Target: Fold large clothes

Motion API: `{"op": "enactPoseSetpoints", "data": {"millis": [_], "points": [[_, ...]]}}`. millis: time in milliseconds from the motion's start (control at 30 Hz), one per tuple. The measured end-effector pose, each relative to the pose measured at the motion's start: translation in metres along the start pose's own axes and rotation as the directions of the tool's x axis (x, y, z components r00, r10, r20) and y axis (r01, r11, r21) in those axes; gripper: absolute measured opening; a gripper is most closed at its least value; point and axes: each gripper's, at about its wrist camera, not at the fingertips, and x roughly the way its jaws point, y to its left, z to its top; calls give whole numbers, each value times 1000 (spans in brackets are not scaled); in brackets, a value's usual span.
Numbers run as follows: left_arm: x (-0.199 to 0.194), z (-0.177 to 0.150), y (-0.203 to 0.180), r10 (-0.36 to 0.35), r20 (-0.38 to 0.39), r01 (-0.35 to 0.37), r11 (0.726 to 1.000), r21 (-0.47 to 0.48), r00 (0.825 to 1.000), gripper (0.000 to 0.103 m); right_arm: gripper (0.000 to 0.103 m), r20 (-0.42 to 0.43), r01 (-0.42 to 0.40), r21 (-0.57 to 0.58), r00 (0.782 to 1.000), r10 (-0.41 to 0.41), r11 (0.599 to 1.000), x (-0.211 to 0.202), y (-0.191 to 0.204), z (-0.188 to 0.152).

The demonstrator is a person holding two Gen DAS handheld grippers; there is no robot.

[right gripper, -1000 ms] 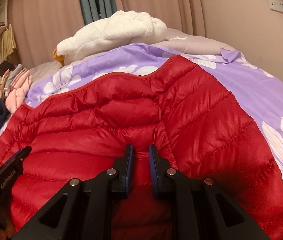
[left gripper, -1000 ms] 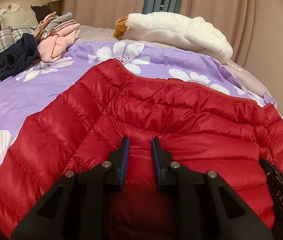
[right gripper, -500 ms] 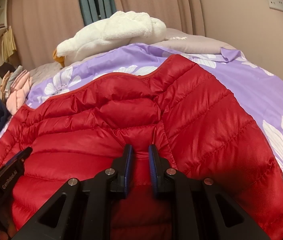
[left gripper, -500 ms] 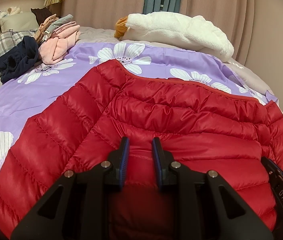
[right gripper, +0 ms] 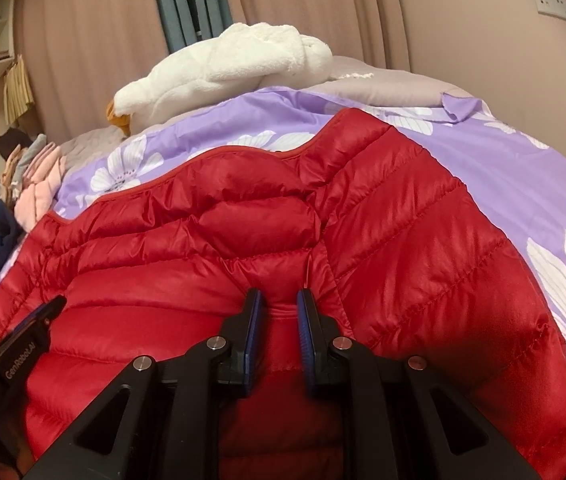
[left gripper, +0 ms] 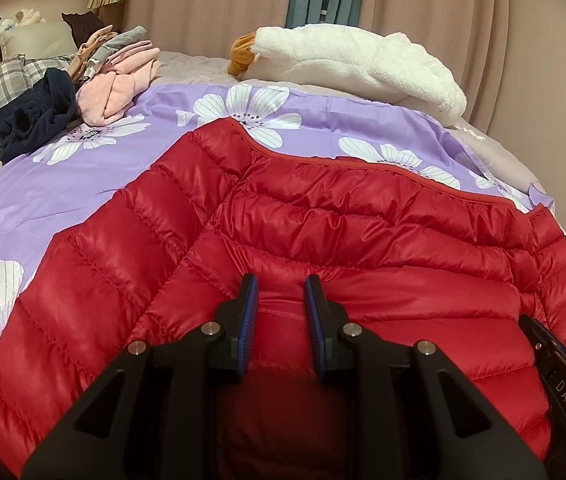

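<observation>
On the bed, the red jacket lies spread flat. The left hand-held gripper and the right hand-held gripper each pinch its near edge, side by side.

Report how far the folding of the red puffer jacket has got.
Done: the red puffer jacket lies spread flat on the purple flowered sheet, both sleeves out to the sides. In hand: the left claw and right claw each pinch a pleat of its near edge. Left: no fold shows yet, so every fold remains, and the clothes pile behind looks unfolded.
</observation>
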Motion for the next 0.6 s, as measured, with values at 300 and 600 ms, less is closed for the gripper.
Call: {"op": "enactPoseSetpoints", "data": {"millis": [300, 600], "points": [[0, 0, 0, -2, 0, 2, 1000, -1, 1000, 25, 17, 1, -10, 8, 1000, 10, 1000, 0, -2, 0], [0, 0, 1, -6, 0, 6, 1000, 1, 1000, 25, 17, 1, -11, 9, 1000, 11, 1000, 0, -2, 0]]}}
